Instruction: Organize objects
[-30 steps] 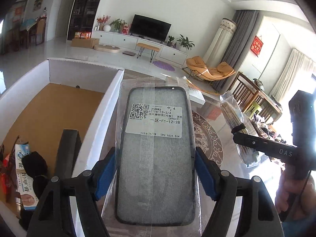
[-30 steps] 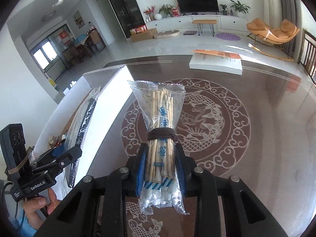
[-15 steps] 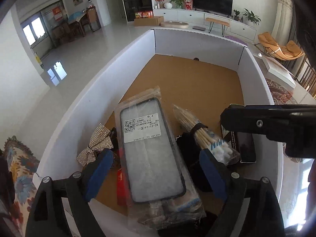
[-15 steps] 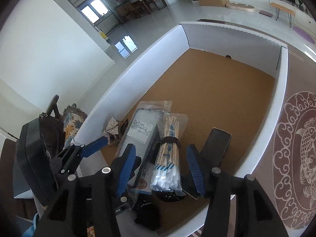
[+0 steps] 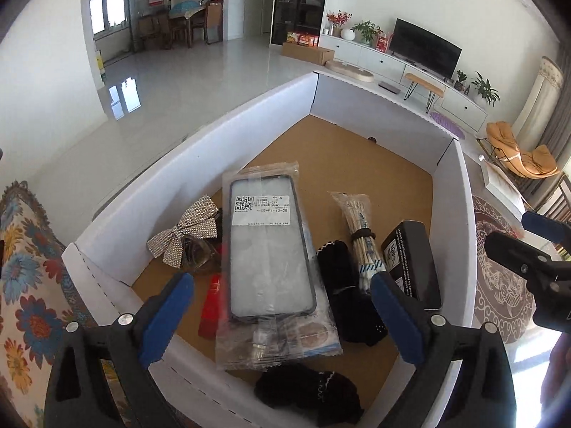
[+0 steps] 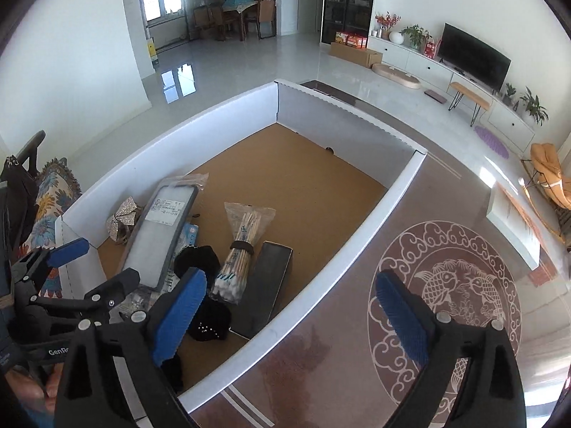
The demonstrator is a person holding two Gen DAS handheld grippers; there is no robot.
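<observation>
Both grippers over the white cardboard box with brown floor (image 5: 200, 164), nothing in either one.

Left to right in the box, left wrist view:
- silver rhinestone bow (image 5: 185, 237), near left wall
- red flat packet (image 5: 210, 303), partly under the next item
- black phone case in clear plastic bag with white QR label (image 5: 269, 249), lying flat on other packets
- black fabric pouch (image 5: 342, 285), touching the bag's right edge
- cotton swab bundle in clear wrap, tied with a dark band (image 5: 360, 235), flat on the floor
- black rectangular box (image 5: 410, 260), against right wall

Left gripper (image 5: 282, 317): jaws wide and opening, hovering above the phone case, pads clear of it.

Right gripper (image 6: 289, 306): jaws wide and opening, straddling the box's right wall above the dark patterned table (image 6: 446, 285); swabs lie loose below.
</observation>
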